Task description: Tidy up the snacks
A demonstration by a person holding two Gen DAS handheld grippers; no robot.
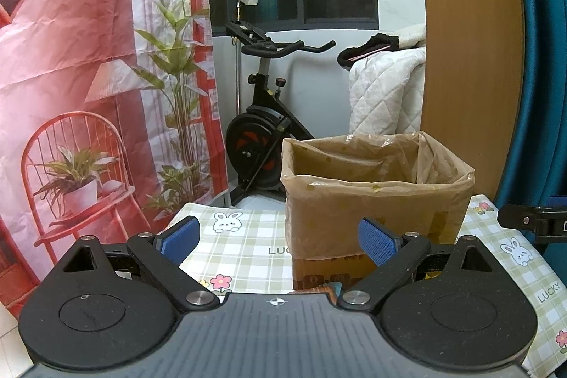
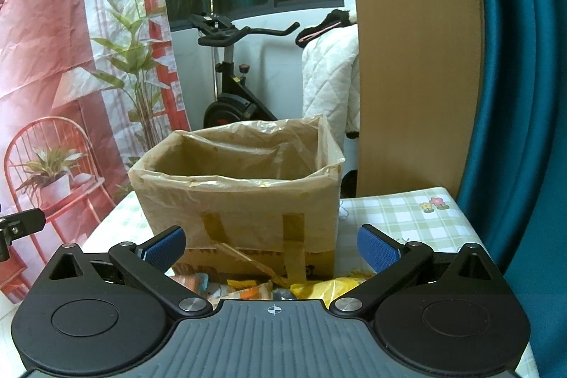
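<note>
A cardboard box (image 1: pixel 375 201) lined with clear plastic stands on the checked tablecloth (image 1: pixel 255 236); its inside is hidden from here. My left gripper (image 1: pixel 280 241) is open, held above the table in front of the box's left side, nothing between its blue pads. In the right wrist view the same box (image 2: pixel 241 197) fills the middle. My right gripper (image 2: pixel 271 248) is open in front of it, holding nothing. Snack packets (image 2: pixel 248 289), one of them yellow (image 2: pixel 329 287), lie at the box's near foot, partly hidden by the gripper body. A corner of a packet (image 1: pixel 326 289) shows under my left gripper.
A red printed backdrop (image 1: pixel 88 77) hangs on the left. An exercise bike (image 1: pixel 262 123) and a white quilt (image 1: pixel 386 91) stand behind the table. A wooden panel (image 1: pixel 471 41) and teal curtain (image 1: pixel 545 59) are on the right. The other gripper's tip (image 1: pixel 531 220) shows at the right edge.
</note>
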